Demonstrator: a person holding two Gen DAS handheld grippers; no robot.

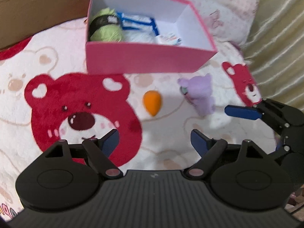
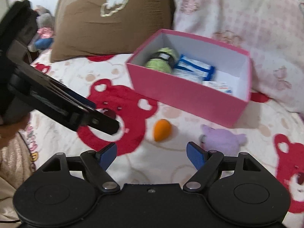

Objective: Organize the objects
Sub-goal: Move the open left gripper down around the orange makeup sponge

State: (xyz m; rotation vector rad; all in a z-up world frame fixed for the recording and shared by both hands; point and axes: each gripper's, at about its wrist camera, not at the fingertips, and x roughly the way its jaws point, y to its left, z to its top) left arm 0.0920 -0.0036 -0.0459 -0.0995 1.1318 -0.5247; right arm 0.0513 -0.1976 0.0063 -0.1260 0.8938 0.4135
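Observation:
A pink box (image 1: 144, 59) (image 2: 182, 96) stands open on the bear-print blanket. It holds a green yarn ball (image 1: 105, 25) (image 2: 161, 60), blue-and-white packets (image 1: 137, 21) (image 2: 195, 67) and a small white carton (image 1: 169, 38) (image 2: 218, 86). An orange teardrop sponge (image 1: 153, 100) (image 2: 162, 129) and a purple plush toy (image 1: 199, 93) (image 2: 222, 139) lie on the blanket in front of the box. My left gripper (image 1: 154, 142) is open and empty, short of the sponge. My right gripper (image 2: 152, 154) is open and empty, just short of the sponge and plush; it also shows at the right of the left wrist view (image 1: 245, 112).
A brown pillow (image 2: 114, 19) (image 1: 38, 9) lies behind the box on the left, a pale pink pillow (image 2: 247, 28) (image 1: 218, 3) behind on the right. The left gripper's body (image 2: 57, 102) crosses the left of the right wrist view. Small toys (image 2: 43, 32) sit far left.

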